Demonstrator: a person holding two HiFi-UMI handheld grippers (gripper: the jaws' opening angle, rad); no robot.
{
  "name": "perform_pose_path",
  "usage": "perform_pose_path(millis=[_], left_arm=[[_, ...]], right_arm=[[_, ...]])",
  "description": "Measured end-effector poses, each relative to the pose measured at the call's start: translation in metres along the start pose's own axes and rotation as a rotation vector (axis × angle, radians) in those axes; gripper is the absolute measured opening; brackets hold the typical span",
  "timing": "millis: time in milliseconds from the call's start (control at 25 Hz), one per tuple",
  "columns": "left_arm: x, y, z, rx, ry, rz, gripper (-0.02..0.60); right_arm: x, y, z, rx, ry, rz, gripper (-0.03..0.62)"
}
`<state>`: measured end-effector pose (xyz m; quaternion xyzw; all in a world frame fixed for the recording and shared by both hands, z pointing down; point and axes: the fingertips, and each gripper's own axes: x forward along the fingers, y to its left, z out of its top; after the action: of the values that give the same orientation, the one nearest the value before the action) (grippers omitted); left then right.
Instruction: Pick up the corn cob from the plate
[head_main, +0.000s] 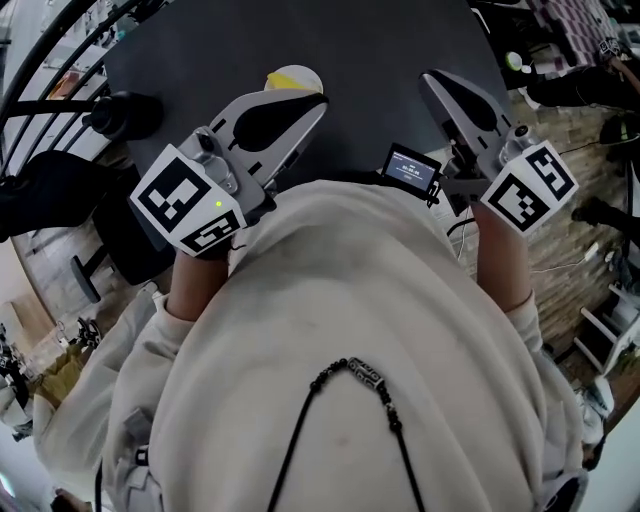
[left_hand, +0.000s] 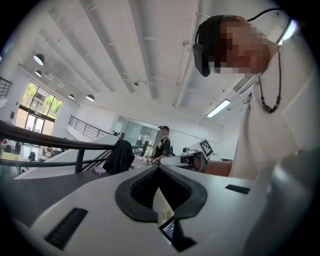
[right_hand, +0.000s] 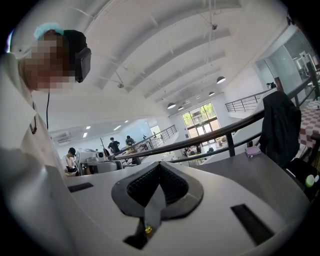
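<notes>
Dark desk (head_main: 380, 60); L gripper (head_main: 318, 103) & R gripper (head_main: 430, 80) jaws together, empty. Looks pre-reach; next: spread jaws, reach plate (head_main: 293, 78).

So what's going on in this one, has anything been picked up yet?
A person in a cream sweatshirt stands at a dark table with a gripper in each hand. The left hand-held gripper and the right hand-held gripper both have their jaws together with nothing between them. A pale yellow round thing, possibly the plate with the corn, lies on the table beside the left one's tip, partly hidden by it. Nothing is grasped yet.
</notes>
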<state>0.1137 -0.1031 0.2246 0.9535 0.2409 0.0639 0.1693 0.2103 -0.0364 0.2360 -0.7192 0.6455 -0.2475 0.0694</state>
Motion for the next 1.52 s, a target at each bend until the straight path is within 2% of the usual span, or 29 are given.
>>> perform_pose_path(millis=[160,520,680,840,1520], left_arm=[[-0.021,-0.014,0.005,0.019,-0.019,0.027,0.002],[-0.012,-0.035,-0.051,-0.04,-0.021,0.167,0.003],[-0.029,-0.039,-0.037,-0.032,-0.049,0.235,0.003],[-0.049,-0.045,-0.023,-0.031,-0.082,0.28,0.003],[-0.076,-0.073,-0.022,-0.045,-0.161,0.415,0.003]], right_arm=[[0.006,0.013,0.0,-0.031,0.006,0.036,0.012],[-0.003,-0.012,-0.049,-0.011,0.092,0.139,0.012],[0.008,0.009,-0.035,-0.047,0.112,0.204,0.012],[0.013,0.026,-0.027,-0.064,0.136,0.231,0.012],[0.018,0.037,-0.033,-0.095,0.188,0.306,0.014]])
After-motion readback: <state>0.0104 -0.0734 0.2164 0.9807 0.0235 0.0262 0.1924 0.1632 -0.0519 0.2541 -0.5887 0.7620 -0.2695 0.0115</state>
